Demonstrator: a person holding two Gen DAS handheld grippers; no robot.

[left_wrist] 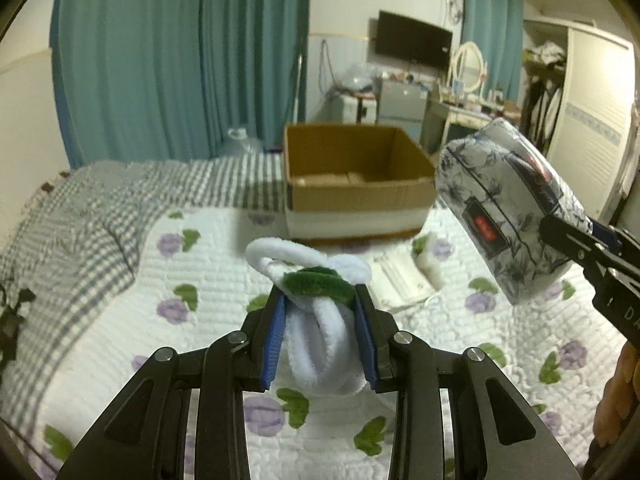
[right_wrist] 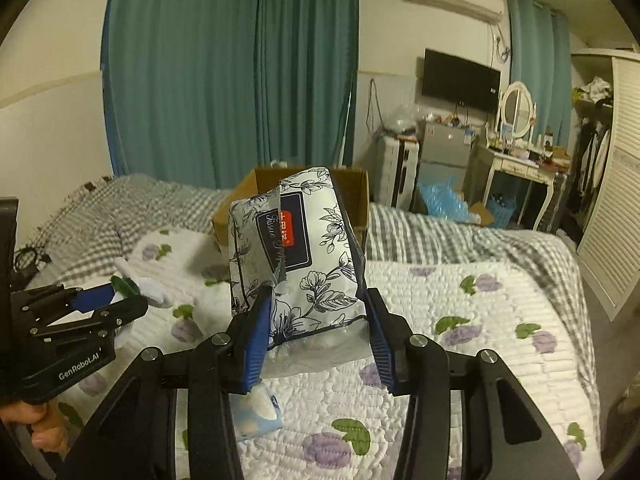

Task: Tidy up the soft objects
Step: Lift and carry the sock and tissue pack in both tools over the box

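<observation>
My left gripper (left_wrist: 320, 300) is shut on a white plush toy with a green band (left_wrist: 316, 280), held above the bed. It also shows in the right wrist view (right_wrist: 120, 294) at the left. My right gripper (right_wrist: 318, 300) is shut on a floral tissue pack (right_wrist: 296, 248), held in the air in front of the open cardboard box (right_wrist: 356, 192). In the left wrist view the tissue pack (left_wrist: 504, 208) hangs at the right, just right of the box (left_wrist: 356, 184), which stands on the bed.
The bed has a white quilt with purple flowers (left_wrist: 120, 320) and a grey checked blanket (left_wrist: 80, 216). White soft items (left_wrist: 404, 276) lie on the quilt before the box. A small light-blue packet (right_wrist: 256, 412) lies under my right gripper. A dresser (right_wrist: 520, 168) stands beyond the bed.
</observation>
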